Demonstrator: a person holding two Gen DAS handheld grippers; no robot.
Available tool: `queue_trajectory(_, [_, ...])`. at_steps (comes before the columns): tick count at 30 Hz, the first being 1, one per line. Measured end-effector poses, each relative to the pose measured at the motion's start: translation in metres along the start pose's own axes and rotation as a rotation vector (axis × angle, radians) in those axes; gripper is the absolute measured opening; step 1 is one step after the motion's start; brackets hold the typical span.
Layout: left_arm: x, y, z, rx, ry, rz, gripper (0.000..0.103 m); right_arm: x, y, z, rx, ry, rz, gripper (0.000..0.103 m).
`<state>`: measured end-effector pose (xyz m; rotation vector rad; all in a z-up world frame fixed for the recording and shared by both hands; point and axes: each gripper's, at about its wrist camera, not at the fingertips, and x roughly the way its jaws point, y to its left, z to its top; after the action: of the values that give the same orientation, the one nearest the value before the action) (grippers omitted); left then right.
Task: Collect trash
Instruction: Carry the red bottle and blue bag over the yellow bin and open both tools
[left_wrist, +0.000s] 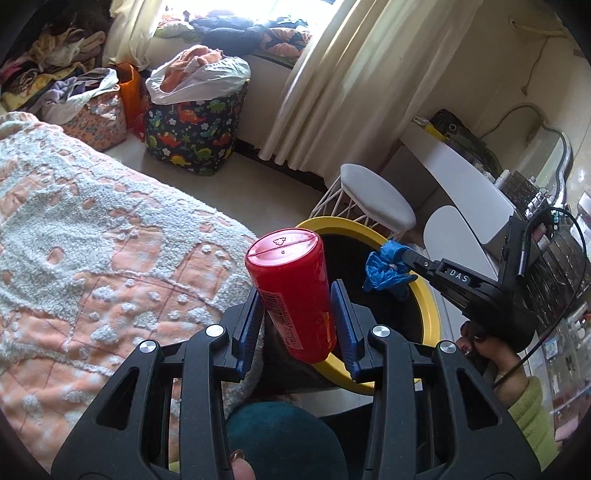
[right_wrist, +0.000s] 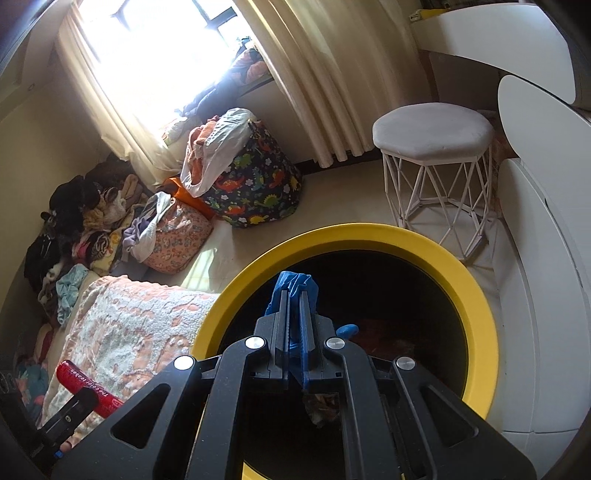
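Observation:
My left gripper (left_wrist: 297, 295) is shut on a red plastic bottle (left_wrist: 290, 291), held tilted beside the bed, just left of the yellow-rimmed black trash bin (left_wrist: 428, 299). The bottle also shows in the right wrist view (right_wrist: 88, 387) at lower left. My right gripper (right_wrist: 293, 295) is shut on a crumpled blue glove (right_wrist: 295, 286) and holds it over the open mouth of the bin (right_wrist: 476, 291). In the left wrist view the glove (left_wrist: 386, 267) hangs from the right gripper's tips above the bin's rim. Some trash lies in the bin's dark bottom.
A bed with a peach and white blanket (left_wrist: 92, 229) lies left of the bin. A white wire stool (right_wrist: 436, 173) and a white desk (left_wrist: 465, 181) stand to the right. A dinosaur-print laundry basket (left_wrist: 192, 125), bags and piled clothes sit by the curtained window.

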<state>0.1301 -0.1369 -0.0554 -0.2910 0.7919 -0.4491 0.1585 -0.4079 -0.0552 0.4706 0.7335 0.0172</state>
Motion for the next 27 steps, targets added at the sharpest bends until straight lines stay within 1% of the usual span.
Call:
queue_trajectory(6, [0.019,-0.025,0.003,0.066,0.015,-0.020,0.030,-0.002,-0.019,0.002,0.057,0.009,-0.020,0.005])
queue_trajectory(10, [0.039,-0.039,0.004,0.102,0.051,-0.039,0.030,-0.007,-0.027,0.003,0.086,0.009,-0.017,0.006])
queue_trajectory(11, [0.044,-0.042,0.005,0.110,0.060,-0.042,0.030,-0.009,-0.028,0.004,0.091,0.007,-0.021,0.013])
queue_trajectory(12, [0.050,-0.046,0.004,0.118,0.069,-0.045,0.030,-0.011,-0.030,0.004,0.097,0.005,-0.021,0.018])
queue_trajectory(13, [0.055,-0.049,0.004,0.126,0.077,-0.043,0.030,-0.013,-0.031,0.004,0.104,0.002,-0.019,0.025])
queue_trajectory(17, [0.075,-0.059,0.001,0.160,0.110,-0.030,0.030,-0.022,-0.035,0.005,0.127,-0.002,-0.011,0.028])
queue_trajectory(20, [0.086,-0.062,0.000,0.170,0.134,-0.024,0.031,-0.030,-0.036,0.005,0.133,-0.011,-0.008,0.035])
queue_trajectory(21, [0.088,-0.063,-0.001,0.175,0.136,-0.015,0.032,-0.033,-0.036,0.004,0.130,-0.013,-0.010,0.036])
queue_trajectory(22, [0.089,-0.064,-0.001,0.179,0.138,-0.008,0.037,-0.035,-0.035,0.004,0.125,-0.013,-0.011,0.036])
queue_trajectory(24, [0.088,-0.064,-0.001,0.181,0.130,-0.004,0.042,-0.038,-0.033,0.004,0.118,-0.013,-0.008,0.037])
queue_trajectory(25, [0.086,-0.063,-0.001,0.182,0.128,-0.002,0.046,-0.041,-0.032,0.004,0.114,-0.014,-0.005,0.037])
queue_trajectory(27, [0.082,-0.061,-0.001,0.180,0.120,0.008,0.049,-0.045,-0.028,0.002,0.097,-0.018,-0.007,0.037])
